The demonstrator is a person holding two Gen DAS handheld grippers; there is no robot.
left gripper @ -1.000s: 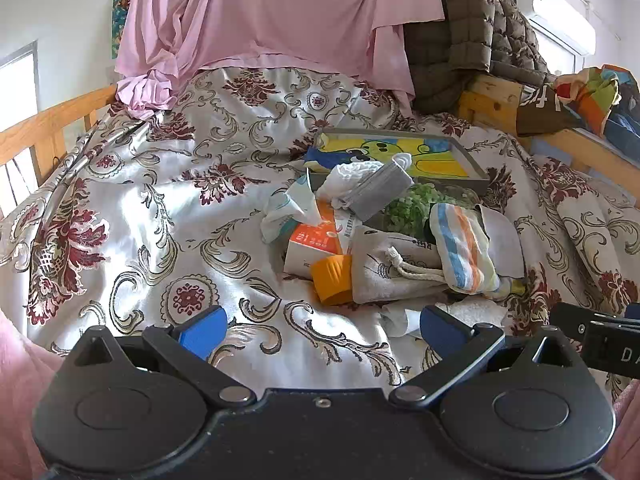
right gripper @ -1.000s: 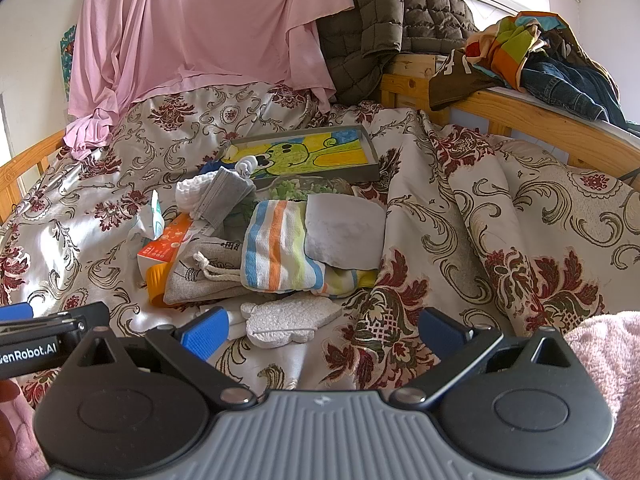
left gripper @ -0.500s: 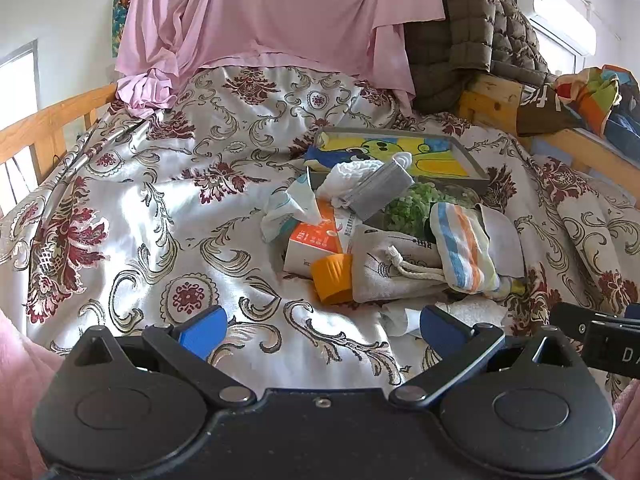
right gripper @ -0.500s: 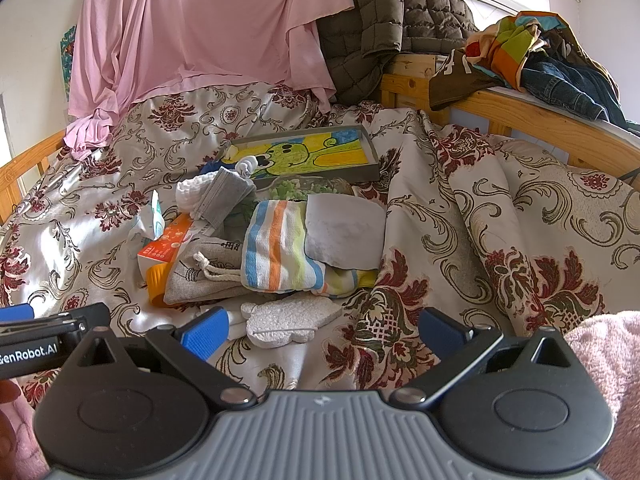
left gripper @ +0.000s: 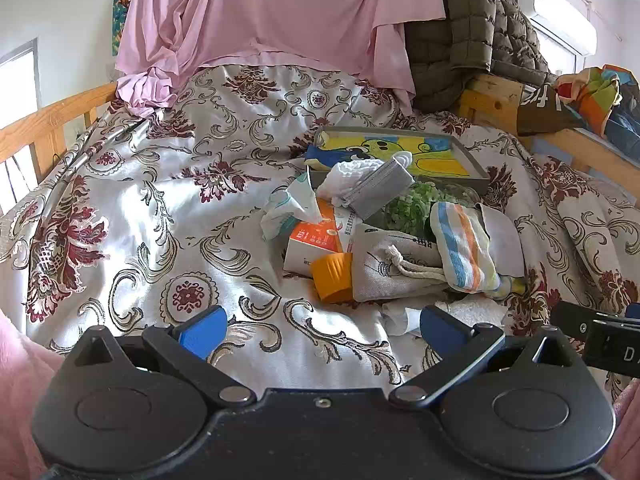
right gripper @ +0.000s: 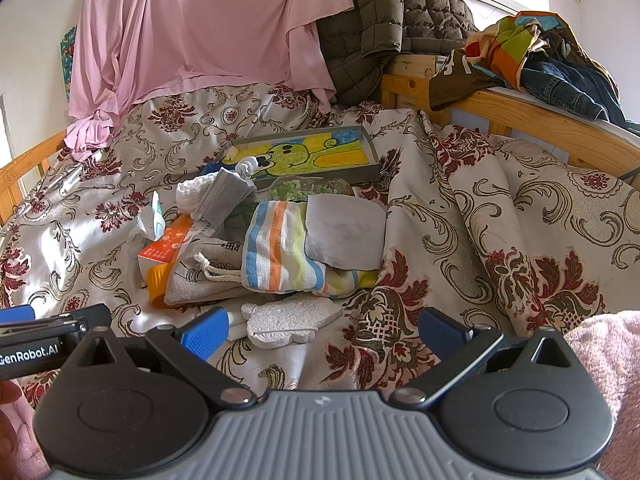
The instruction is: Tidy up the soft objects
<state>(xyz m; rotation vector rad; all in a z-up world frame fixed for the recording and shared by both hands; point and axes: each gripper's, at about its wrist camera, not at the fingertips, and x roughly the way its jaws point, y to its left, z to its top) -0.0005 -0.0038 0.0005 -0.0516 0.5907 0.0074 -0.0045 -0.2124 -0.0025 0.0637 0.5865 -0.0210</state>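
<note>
Bedspread (left gripper: 160, 208) bears grey tray (right gripper: 370, 160) holding a picture; each gripper (left gripper: 320, 324) (right gripper: 324, 330) gapes empty.

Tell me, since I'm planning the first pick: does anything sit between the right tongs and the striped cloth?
Yes. A white foam piece lies on the bedspread between the open right tongs and the striped cloth.

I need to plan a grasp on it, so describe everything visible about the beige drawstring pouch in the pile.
The beige drawstring pouch is coarse, linen-looking fabric with faint dark line print, lying flat on its side on the floral bedspread. Its mouth is cinched with a knotted white cord. The striped cloth overlaps one side, the orange cup presses against the other, and the orange-and-white box lies just behind. No claw touches it.
</note>
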